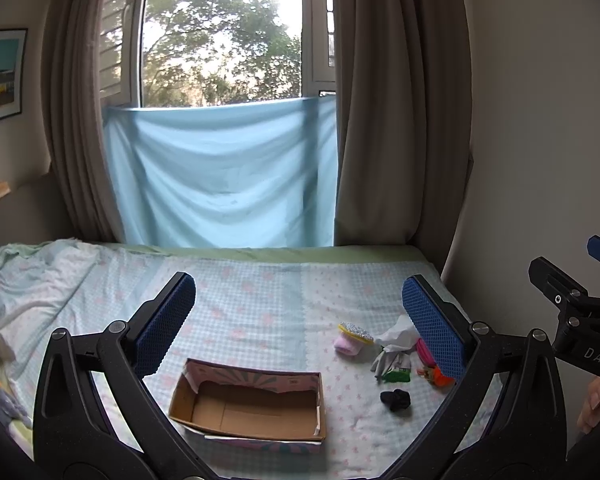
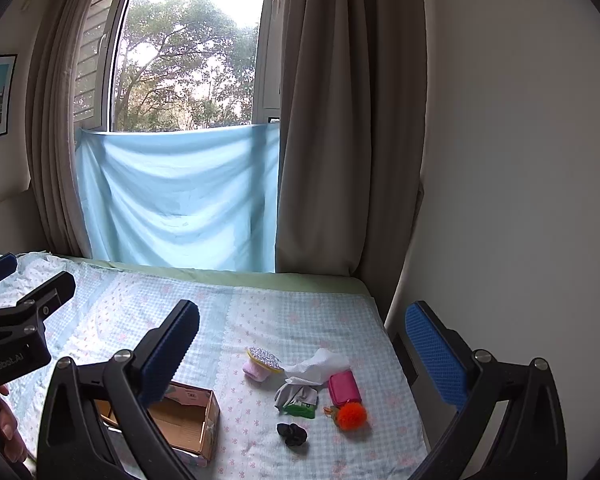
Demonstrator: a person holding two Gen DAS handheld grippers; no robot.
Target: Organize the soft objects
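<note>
Both grippers spread wide, holding nothing: left gripper (image 1: 298, 312), right gripper (image 2: 302, 344). Cardboard box (image 1: 256, 404) on bed; black scrunchie (image 1: 396, 399), pink pouch (image 2: 344, 388), orange pom-pom (image 2: 351, 416) lie to the right of the box.

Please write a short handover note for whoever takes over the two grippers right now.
Left gripper: open, holding nothing, raised above the bed, over the cardboard box.
Right gripper: open, holding nothing, raised above the pile of soft things.
Box: open-topped on the bed cover, looks empty.
Things, all loose on the bed to the right of the box: pink sponge with glitter top, white cloth, grey glove, green packet, pink pouch, orange pompom, black scrunchie.
Done: nothing placed yet.
Left: presumably move each item into the box.
</note>
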